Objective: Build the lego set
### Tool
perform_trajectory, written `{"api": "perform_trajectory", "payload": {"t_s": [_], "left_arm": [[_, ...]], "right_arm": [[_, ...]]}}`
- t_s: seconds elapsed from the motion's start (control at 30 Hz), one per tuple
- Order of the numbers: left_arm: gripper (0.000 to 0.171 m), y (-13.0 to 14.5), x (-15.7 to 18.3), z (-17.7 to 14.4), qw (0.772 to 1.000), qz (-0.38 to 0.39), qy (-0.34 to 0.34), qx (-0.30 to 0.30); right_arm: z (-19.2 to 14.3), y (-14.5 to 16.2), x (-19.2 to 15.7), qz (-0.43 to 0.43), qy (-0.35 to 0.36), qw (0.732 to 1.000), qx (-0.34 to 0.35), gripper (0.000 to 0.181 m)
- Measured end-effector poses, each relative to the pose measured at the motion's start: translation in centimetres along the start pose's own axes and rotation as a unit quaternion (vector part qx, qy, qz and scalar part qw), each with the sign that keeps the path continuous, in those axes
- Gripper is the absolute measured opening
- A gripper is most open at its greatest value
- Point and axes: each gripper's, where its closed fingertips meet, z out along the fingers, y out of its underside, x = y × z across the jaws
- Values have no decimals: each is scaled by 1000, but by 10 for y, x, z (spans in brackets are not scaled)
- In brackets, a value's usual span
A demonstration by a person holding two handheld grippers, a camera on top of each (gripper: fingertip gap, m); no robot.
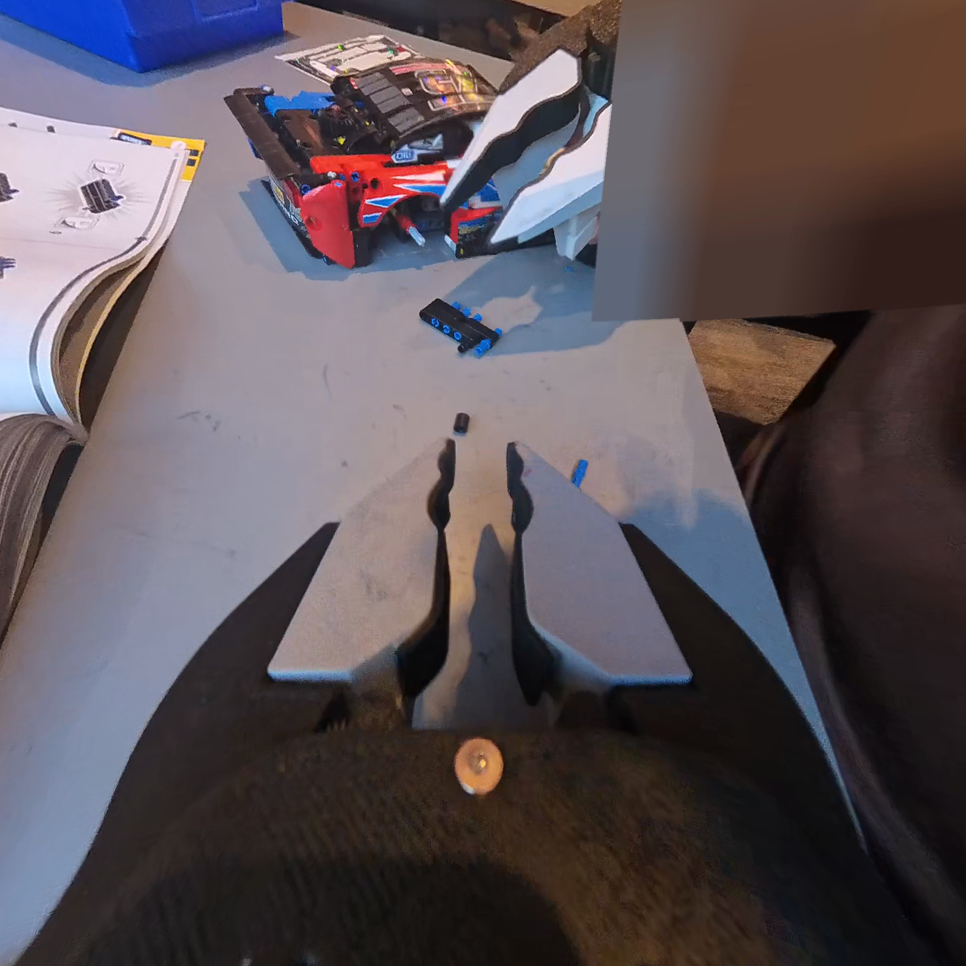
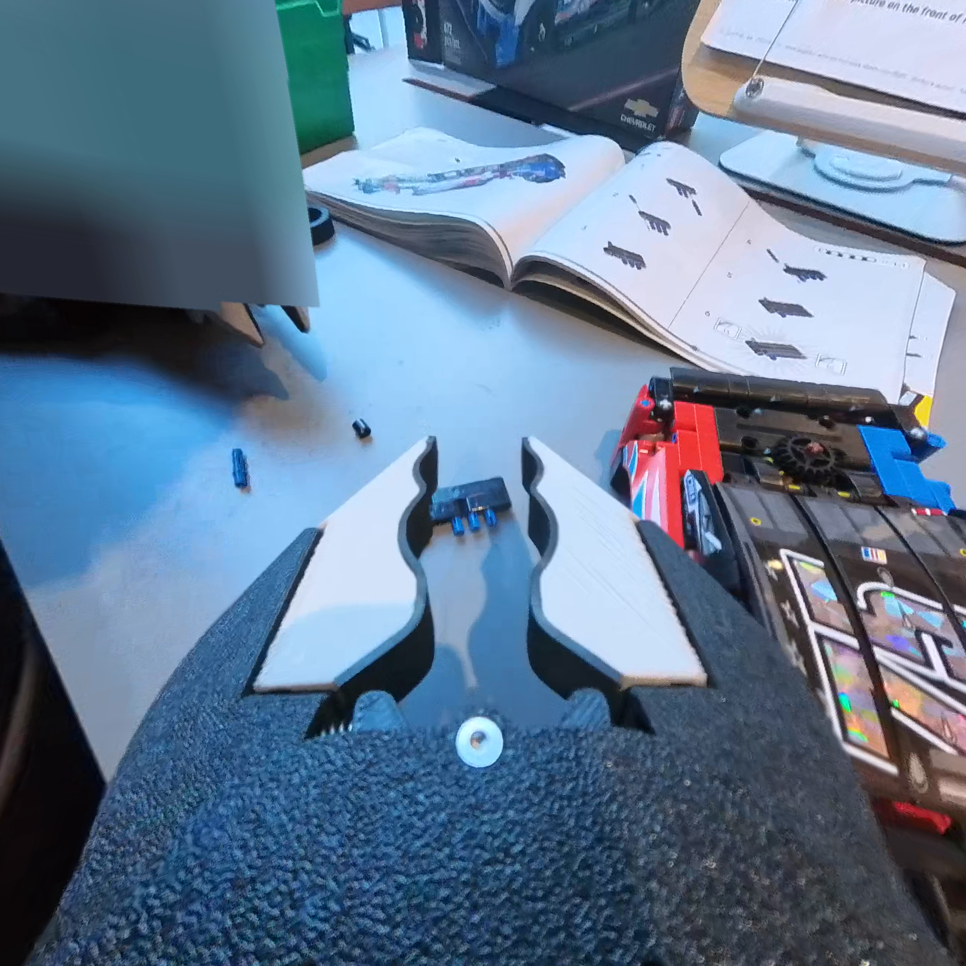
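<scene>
The red, black and blue lego car (image 1: 376, 172) stands on the grey table (image 1: 235, 366). It also shows at the right of the right wrist view (image 2: 784, 496). My left gripper (image 1: 481, 447) is open and empty, low over the table. A small black cylinder piece (image 1: 461, 422) lies just beyond its left fingertip, untouched. A loose blue pin (image 1: 579, 472) lies to its right. My right gripper (image 2: 478, 444) is open. A black beam with blue pins (image 2: 470, 496) lies on the table in the gap between its fingers, not gripped. The left wrist view shows this beam (image 1: 460, 326) on the table, with the right gripper (image 1: 470, 222) above it by the car.
An open instruction booklet (image 2: 627, 235) lies behind the car and shows at the left of the left wrist view (image 1: 78, 209). A blue bin (image 1: 157, 26), a sticker sheet (image 1: 355, 55), a green bin (image 2: 313, 68), the set's box (image 2: 564, 52) and a black tyre (image 2: 321, 225) stand around. The gap from one gripper's tips to the other's is roughly 12 cm. It is some 6 cm from my left tips to the small black cylinder piece (image 1: 461, 422). Seen from the right wrist view (image 2: 365, 433) as well.
</scene>
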Motion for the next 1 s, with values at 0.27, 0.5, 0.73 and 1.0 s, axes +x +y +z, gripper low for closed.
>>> {"api": "perform_trajectory", "payload": {"t_s": [0.27,0.5,0.73,1.0], "left_arm": [[17,16,5,9,996,54,-31,-60],[21,13,2,14,984,137,-98,-65],[32,5,7,30,936,297,-180,-66],[23,-7,29,36,904,381,-189,-39]], "right_arm": [[6,35,-12,-9,-11,993,-114,63],[26,49,-19,-16,-42,982,-181,54],[31,39,-36,25,-70,983,-166,42],[27,2,-100,125,-239,953,-139,42]]}}
